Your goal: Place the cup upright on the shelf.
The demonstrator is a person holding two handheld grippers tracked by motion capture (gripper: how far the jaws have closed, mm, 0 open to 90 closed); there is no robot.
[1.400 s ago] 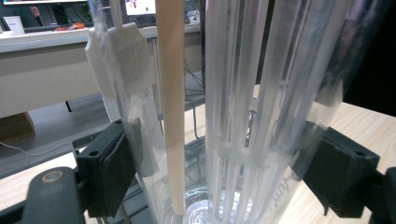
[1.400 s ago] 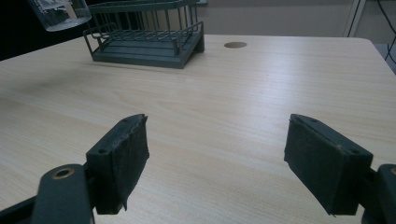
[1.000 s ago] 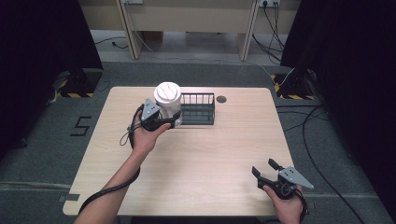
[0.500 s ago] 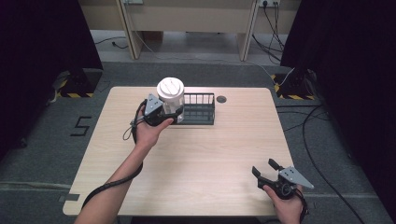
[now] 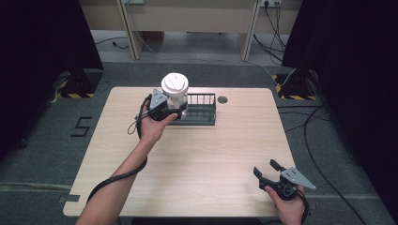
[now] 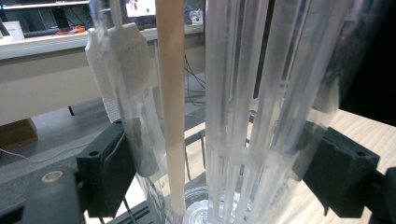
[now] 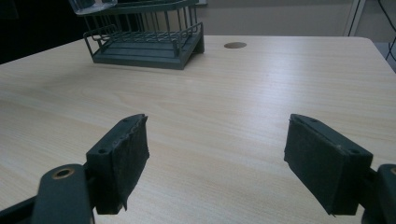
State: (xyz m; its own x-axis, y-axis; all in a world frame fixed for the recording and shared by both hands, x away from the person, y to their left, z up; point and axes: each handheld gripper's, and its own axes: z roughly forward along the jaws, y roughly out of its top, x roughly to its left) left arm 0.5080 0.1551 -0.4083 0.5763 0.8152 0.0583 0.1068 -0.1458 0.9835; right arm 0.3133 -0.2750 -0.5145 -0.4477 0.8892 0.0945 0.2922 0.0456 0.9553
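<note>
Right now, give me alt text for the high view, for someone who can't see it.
A left hand-held gripper holds a clear container with a white lid at the left end of a dark wire rack on a wooden table. The right hand-held gripper hangs open near the table's front right corner.

Left gripper (image 5: 174, 112) raised, jaws clamped on load; right gripper (image 5: 271, 169) low, jaws spread wide.

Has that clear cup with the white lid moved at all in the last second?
Yes. The left gripper has carried the cup a little to the right, so it now overlaps the left end of the wire rack, which stayed put.
</note>
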